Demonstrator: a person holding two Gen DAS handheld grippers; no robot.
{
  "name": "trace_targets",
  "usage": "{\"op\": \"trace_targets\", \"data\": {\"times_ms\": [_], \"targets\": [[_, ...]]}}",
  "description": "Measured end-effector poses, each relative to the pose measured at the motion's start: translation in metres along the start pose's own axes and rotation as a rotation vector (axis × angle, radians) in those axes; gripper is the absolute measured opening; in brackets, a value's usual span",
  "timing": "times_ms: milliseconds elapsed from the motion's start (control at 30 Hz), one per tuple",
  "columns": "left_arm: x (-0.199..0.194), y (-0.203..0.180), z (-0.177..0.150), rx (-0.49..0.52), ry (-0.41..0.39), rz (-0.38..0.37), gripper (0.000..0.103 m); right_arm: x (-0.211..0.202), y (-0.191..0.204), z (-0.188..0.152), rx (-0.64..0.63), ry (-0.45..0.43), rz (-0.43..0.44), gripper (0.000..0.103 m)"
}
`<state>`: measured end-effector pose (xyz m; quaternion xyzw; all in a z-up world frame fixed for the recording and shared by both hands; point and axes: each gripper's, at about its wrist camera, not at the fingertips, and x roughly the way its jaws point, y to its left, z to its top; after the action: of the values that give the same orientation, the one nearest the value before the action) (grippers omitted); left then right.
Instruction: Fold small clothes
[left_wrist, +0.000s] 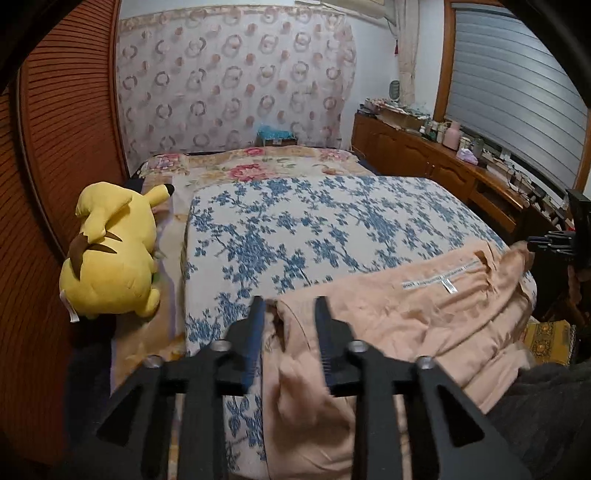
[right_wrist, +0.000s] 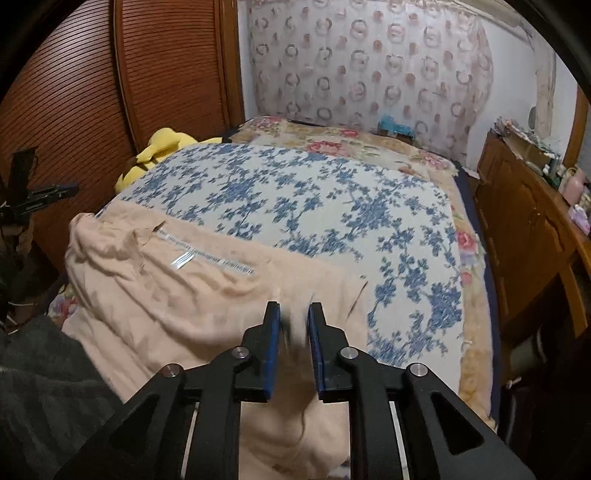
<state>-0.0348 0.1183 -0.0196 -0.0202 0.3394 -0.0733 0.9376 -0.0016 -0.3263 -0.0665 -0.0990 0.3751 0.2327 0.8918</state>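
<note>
Plush toy's (left_wrist: 110, 254) whole back in left view only

Bed with a few layers on it and some stuff lying on top

The bed (left_wrist: 162, 332) has a beige rose-print blanket (left_wrist: 280, 162) as the bottom layer, showing at the far end and down both long sides. On top of that sits a white cover with blue flowers (left_wrist: 303, 229), filling most of the middle. A peach garment (left_wrist: 424, 317) lies rumpled along the near edge of that blue cover, white label strip facing up, and part of it hangs over the near edge. A yellow plush toy (left_wrist: 110, 254) lies on its side on the blanket strip next to the slatted wooden doors, just beside the blue cover. At the far end, near the curtain, there's a small box with something teal on it (left_wrist: 275, 134).
</note>
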Motion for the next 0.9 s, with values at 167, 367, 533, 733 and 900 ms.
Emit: {"op": "trace_targets", "data": {"times_ms": [167, 367, 533, 733, 900], "targets": [[0.014, 0.000, 0.012, 0.005, -0.009, -0.002, 0.042, 0.001, -0.004, 0.017, -0.014, -0.041, -0.034, 0.050], [0.057, 0.002, 0.019, 0.010, 0.068, 0.016, 0.045, 0.048, -0.015, 0.031, 0.008, 0.003, -0.053, 0.050], [0.087, 0.005, 0.016, 0.021, 0.138, 0.018, 0.045, 0.081, -0.022, 0.027, 0.042, 0.031, -0.041, 0.050], [0.109, 0.011, 0.005, 0.000, 0.207, 0.028, 0.045, 0.105, -0.031, 0.022, 0.073, 0.079, -0.022, 0.050], [0.114, 0.015, -0.003, -0.011, 0.238, 0.015, 0.045, 0.119, -0.036, 0.018, 0.099, 0.102, -0.029, 0.050]]}}
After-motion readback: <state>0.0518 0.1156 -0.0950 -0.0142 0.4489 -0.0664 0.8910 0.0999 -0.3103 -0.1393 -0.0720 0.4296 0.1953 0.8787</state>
